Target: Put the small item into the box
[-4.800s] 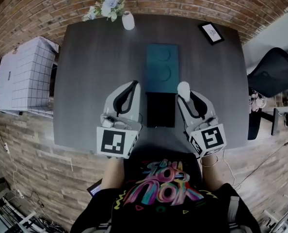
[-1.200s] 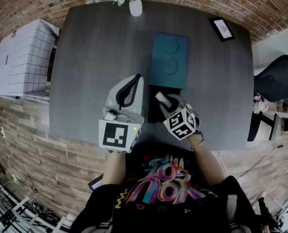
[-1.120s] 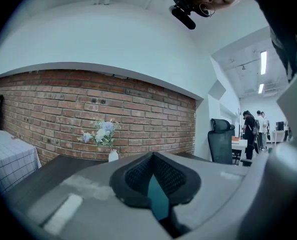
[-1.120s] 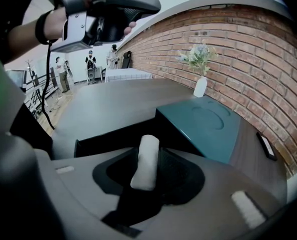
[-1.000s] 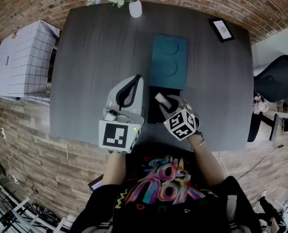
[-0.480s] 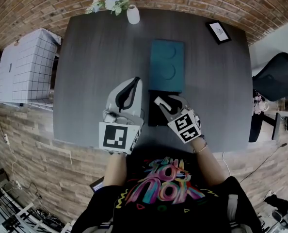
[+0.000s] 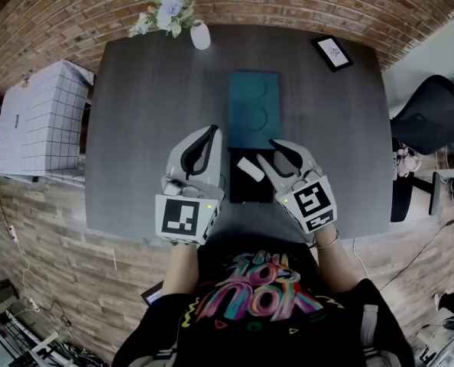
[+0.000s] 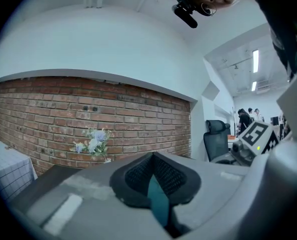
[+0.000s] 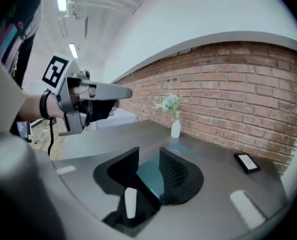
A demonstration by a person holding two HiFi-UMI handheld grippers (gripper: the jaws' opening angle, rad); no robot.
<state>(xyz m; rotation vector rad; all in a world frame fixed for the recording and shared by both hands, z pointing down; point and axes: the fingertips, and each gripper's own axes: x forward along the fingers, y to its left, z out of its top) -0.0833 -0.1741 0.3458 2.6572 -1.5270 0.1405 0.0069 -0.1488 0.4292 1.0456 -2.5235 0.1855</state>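
Operator: black printed shirt (image 7: 250, 300) at the bottom of the head view; one hand holds the left gripper (image 7: 211, 131), the other the right gripper (image 7: 271, 150).
Left gripper: over the near half of the table (image 7: 150, 113), just left of the box (image 7: 246, 191). In its own view (image 8: 151, 158) the jaws meet at the tips, closed on nothing; a sliver of teal shows through the slot beneath them.
Right gripper: at the box's right side, angled inward over it. In its own view (image 9: 149, 156) the jaws stand apart and are closing; no object sits between the pads, and neither pad touches anything.
Small item: the small item (image 7: 250, 167) is a white, oblong piece lying inside the box, free of both grippers; in the right gripper view (image 9: 130, 202) it lies low in the dark recess, on the left jaw's side.
Box: black, open-topped, near the table's front edge, between the two grippers.
Lid: teal lid (image 7: 254, 105) with two round recesses, flat on the table directly beyond the box, edge to edge with it.
Far right corner: picture frame (image 7: 332, 52) lying flat.
Far edge: white vase (image 7: 200, 35) holding pale flowers (image 7: 162, 6), left of centre.
Surroundings: brick wall (image 9: 248, 84) behind the table; white grid-patterned unit (image 7: 40, 117) off its left side; office chair (image 7: 433, 113) off its right.
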